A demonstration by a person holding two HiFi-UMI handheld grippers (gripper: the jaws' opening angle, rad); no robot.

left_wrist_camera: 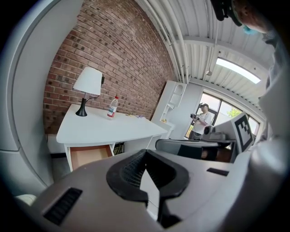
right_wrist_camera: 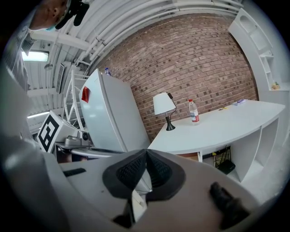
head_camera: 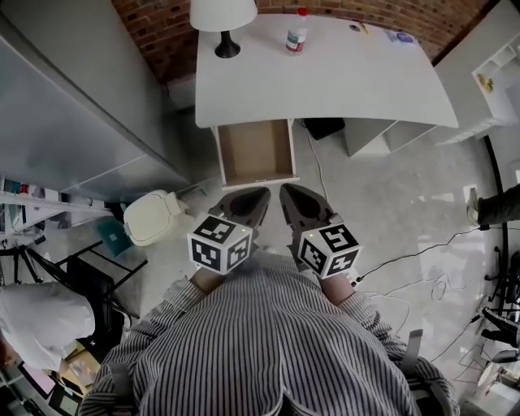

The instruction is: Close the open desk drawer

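Observation:
The white desk [head_camera: 325, 73] stands against the brick wall, and its drawer [head_camera: 256, 153] is pulled out toward me, showing an empty brown inside. In the left gripper view the drawer [left_wrist_camera: 88, 155] shows under the desk's left end; in the right gripper view only a sliver of the drawer [right_wrist_camera: 191, 156] appears. My left gripper [head_camera: 258, 197] and right gripper [head_camera: 291, 197] are held side by side just short of the drawer's front, not touching it. Both are shut with nothing between the pads, as seen on the left gripper [left_wrist_camera: 145, 152] and the right gripper [right_wrist_camera: 146, 152].
A lamp [head_camera: 223, 24] and a bottle [head_camera: 297, 31] stand on the desk. A white bin [head_camera: 153, 217] sits on the floor at left by a grey cabinet [head_camera: 73, 122]. Cables [head_camera: 406, 260] trail on the floor at right. A person [left_wrist_camera: 199, 120] stands far off.

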